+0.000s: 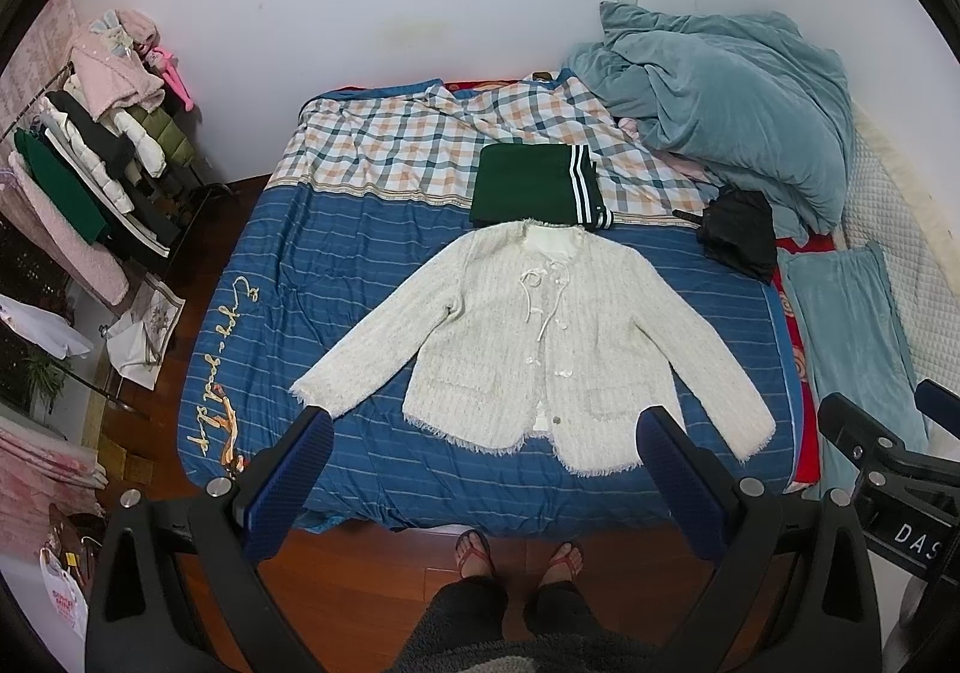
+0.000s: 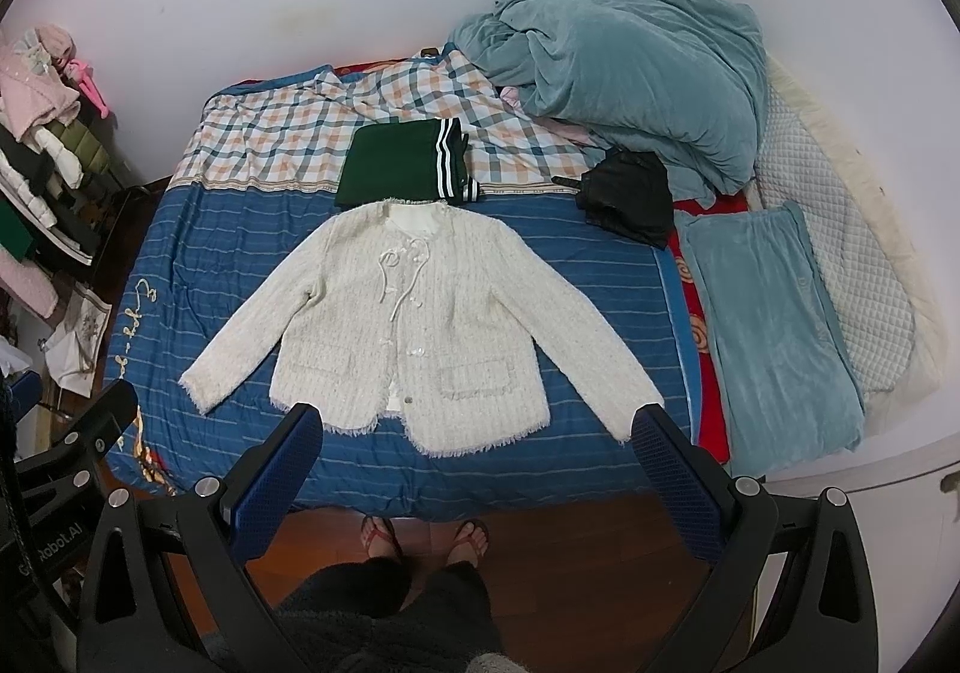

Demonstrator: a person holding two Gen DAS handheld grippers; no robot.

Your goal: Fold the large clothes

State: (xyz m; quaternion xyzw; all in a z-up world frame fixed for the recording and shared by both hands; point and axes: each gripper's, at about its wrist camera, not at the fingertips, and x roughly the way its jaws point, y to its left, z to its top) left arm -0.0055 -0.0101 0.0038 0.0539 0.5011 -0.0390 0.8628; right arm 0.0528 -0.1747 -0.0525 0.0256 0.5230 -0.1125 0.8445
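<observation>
While the cream jacket [image 1: 528, 337] lies spread on the bed [image 1: 336, 265], left claw [image 1: 486, 433] and right claw [image 2: 480, 427] gape, released.

Hidden and cut-off parts around the bed

The green folded garment [image 1: 528, 181] has its near edge tucked under the cream jacket's [image 1: 528, 337] collar; the jacket's hem corner at 5 o'clock sits behind the left gripper's [image 1: 486, 433] finger. The clothes rack [image 1: 90, 163] at 9 o'clock runs off the picture's edge. The gold script on the blue bedspread [image 1: 360, 253] is too warped to read fully. The black item [image 2: 630, 193] at 1 o'clock cannot be identified. The right gripper [image 2: 480, 427] shows only partly in the left view.
</observation>
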